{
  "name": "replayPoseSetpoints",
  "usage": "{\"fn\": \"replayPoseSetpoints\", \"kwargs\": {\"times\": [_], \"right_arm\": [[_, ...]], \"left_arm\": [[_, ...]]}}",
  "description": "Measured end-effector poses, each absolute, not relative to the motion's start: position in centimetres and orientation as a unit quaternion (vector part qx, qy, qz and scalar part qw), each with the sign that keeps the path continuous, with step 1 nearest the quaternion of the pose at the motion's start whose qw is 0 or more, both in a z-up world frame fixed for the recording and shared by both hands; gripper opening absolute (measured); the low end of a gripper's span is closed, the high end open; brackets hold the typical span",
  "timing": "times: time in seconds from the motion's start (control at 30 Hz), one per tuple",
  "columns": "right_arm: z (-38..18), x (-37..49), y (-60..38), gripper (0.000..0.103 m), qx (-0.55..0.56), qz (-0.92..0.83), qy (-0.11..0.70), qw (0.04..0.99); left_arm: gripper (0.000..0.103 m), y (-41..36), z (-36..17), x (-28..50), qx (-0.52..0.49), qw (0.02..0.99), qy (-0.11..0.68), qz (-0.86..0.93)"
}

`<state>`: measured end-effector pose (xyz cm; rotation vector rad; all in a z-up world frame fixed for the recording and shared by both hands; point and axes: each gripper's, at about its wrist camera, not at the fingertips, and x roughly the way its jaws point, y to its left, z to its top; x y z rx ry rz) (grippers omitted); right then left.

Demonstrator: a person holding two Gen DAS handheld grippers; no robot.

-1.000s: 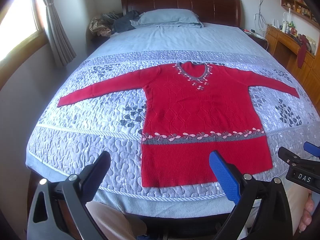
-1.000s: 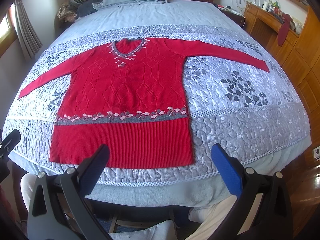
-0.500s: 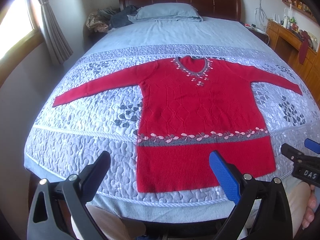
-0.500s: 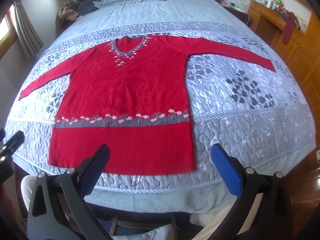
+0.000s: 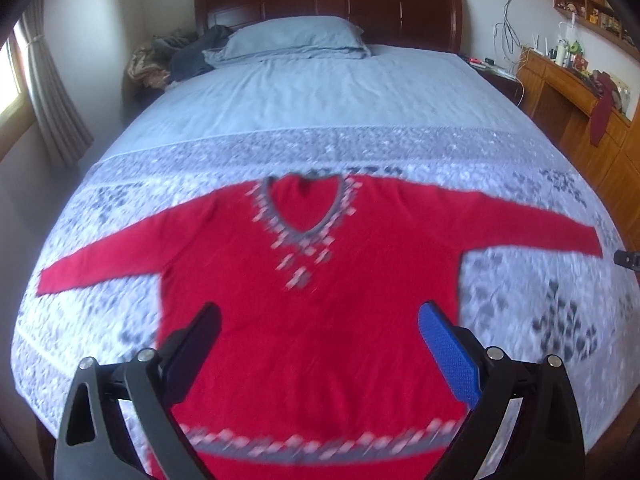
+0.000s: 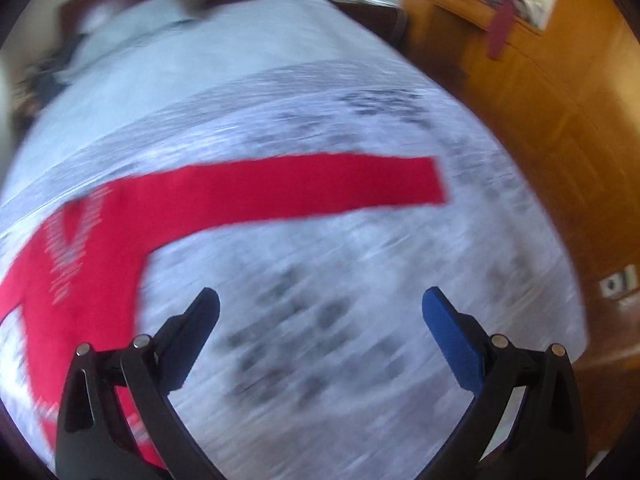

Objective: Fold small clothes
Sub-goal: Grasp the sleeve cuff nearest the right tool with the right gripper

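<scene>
— Item: red sweater (image 5: 312, 320), flat, sleeves out, near bed (image 5: 320, 92) foot edge.
— Jaws?
— Left gripper (image 5: 318, 324), right gripper (image 6: 320, 308): spread, empty. Step: approach. Next: right sleeve (image 6: 304, 184) needs pinching, folding inward.

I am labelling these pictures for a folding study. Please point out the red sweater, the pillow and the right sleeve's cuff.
red sweater (image 5: 312, 332): left wrist view, middle of the chest.
pillow (image 5: 294, 36): left wrist view, centre of its top face.
right sleeve's cuff (image 6: 424, 180): right wrist view, end of the outstretched sleeve.
</scene>
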<state>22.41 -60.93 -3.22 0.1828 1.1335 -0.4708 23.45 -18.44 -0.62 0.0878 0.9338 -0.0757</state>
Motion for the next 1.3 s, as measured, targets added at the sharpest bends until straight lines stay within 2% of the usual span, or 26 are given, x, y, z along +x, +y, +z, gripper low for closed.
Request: {"fn": "replayPoseSetpoints", "kwargs": {"times": [0.13,0.33,0.57,0.6,0.63,0.7,0.73,0.77,0.8,0.83,1.07,1.3], "right_arm": [[-7.7,25.6,-69.9,0.1,0.122,-0.225,0.575,0.777],[-12.6,28.1,-76.0,0.1,0.197,-0.191,0.595,0.756],[-15.6,29.1,-79.8,0.097,0.271,-0.19,0.578,0.746],[-15.6,29.1,-80.1,0.09,0.276,-0.196,0.574,0.746],[-15.6,29.3,-80.3,0.076,0.27,-0.201,0.573,0.747],[-15.4,29.2,-80.4,0.061,0.259,-0.21,0.576,0.746],[-14.9,29.1,-80.4,0.043,0.253,-0.213,0.573,0.75],[-14.6,29.0,-80.4,0.032,0.254,-0.21,0.569,0.753],[-14.1,28.7,-80.4,0.007,0.277,-0.188,0.559,0.759],[-13.4,28.5,-80.2,0.007,0.294,-0.175,0.546,0.765],[-8.6,29.7,-73.1,0.007,0.225,-0.123,0.524,0.812],[-7.7,35.1,-58.3,0.007,0.166,-0.024,0.547,0.82]], "left_arm": [[0.099,-25.5,-2.3,29.3,0.035,0.888,0.455,-0.055],[0.099,-33.2,-5.4,34.1,0.038,0.876,0.474,-0.088],[0.099,-35.2,-8.0,35.2,0.047,0.872,0.479,-0.089],[0.099,-34.9,-8.3,35.2,0.052,0.872,0.478,-0.086],[0.099,-34.2,-8.6,35.3,0.057,0.873,0.478,-0.078],[0.099,-33.0,-9.0,35.4,0.056,0.873,0.48,-0.064],[0.099,-32.0,-9.3,35.5,0.051,0.872,0.484,-0.057],[0.099,-31.1,-9.5,35.7,0.047,0.87,0.489,-0.052],[0.099,-30.2,-9.7,35.8,0.044,0.868,0.493,-0.044],[0.099,-29.5,-9.8,35.8,0.042,0.867,0.495,-0.041],[0.099,-23.5,-10.1,35.6,0.036,0.868,0.496,-0.006],[0.099,-16.8,-9.8,35.4,0.012,0.863,0.504,0.026]]}}
